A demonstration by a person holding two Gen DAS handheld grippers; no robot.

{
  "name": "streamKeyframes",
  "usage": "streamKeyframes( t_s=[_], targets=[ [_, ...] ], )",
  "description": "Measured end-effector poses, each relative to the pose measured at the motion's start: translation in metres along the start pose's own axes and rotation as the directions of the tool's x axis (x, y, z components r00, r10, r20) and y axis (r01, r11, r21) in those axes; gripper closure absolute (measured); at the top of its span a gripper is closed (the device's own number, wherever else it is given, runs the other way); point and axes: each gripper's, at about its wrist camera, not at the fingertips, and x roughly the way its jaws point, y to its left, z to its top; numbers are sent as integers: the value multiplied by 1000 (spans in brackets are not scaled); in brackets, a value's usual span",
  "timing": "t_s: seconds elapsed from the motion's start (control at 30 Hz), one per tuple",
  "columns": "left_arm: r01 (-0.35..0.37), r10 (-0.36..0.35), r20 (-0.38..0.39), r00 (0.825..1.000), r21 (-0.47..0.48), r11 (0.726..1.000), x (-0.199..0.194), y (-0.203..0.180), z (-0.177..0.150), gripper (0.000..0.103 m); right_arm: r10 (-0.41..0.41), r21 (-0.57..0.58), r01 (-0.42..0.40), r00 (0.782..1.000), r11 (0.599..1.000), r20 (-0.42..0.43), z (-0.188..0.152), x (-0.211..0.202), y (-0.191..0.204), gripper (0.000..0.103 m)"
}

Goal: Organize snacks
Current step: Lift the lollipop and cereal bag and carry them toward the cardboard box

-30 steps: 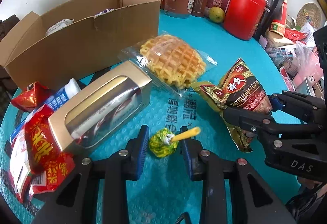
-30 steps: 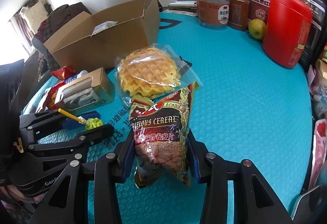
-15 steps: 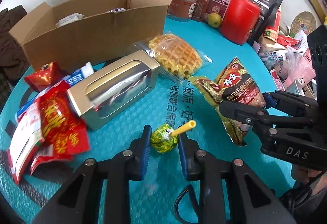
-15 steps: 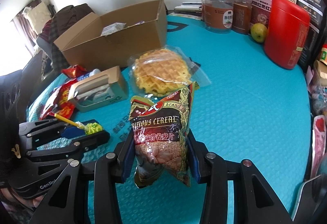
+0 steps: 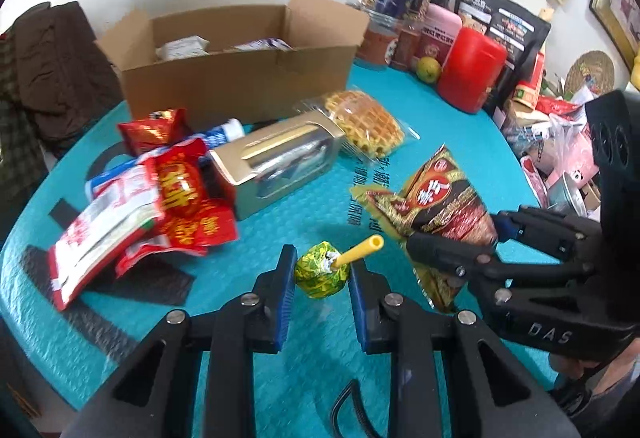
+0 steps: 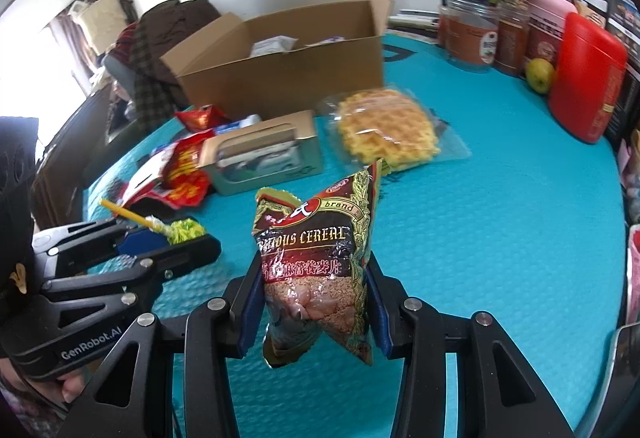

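Observation:
My left gripper (image 5: 322, 276) is shut on a green-wrapped lollipop (image 5: 320, 272) with a yellow stick and holds it above the teal table. It also shows in the right wrist view (image 6: 184, 230). My right gripper (image 6: 316, 288) is shut on a dark red cereal bag (image 6: 316, 254) and holds it upright above the table; the bag also shows in the left wrist view (image 5: 436, 198). An open cardboard box (image 5: 240, 78) (image 6: 288, 70) with a few packets inside stands at the back.
On the teal table (image 6: 500, 222) lie a bagged waffle (image 5: 364, 122), a gold window box (image 5: 276, 162) and red and white snack packets (image 5: 160, 198). Jars, a red canister (image 5: 472, 74) and a green fruit (image 5: 428, 69) line the back right.
Both grippers have lifted and drawn back with their loads, so the box and snacks look farther away and lower. The left gripper's jaws closed onto the lollipop.

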Motion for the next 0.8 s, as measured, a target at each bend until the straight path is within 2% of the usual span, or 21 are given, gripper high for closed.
streamKeyframes(
  t_s=[0.2, 0.43, 0.8],
  targets=[
    [-17, 18, 57, 998, -21, 1000, -24, 9, -2, 78, 49, -38, -49, 999, 998, -2, -1, -1, 23, 59],
    [-36, 39, 99, 994, -37, 999, -41, 17, -1, 78, 70, -75, -69, 997, 995, 17, 5, -5, 43, 59],
    [-28, 36, 189, 981, -45, 999, -64, 25, 19, 78, 100, -128, -92, 993, 988, 63, 31, -20, 57, 59]
  ],
)
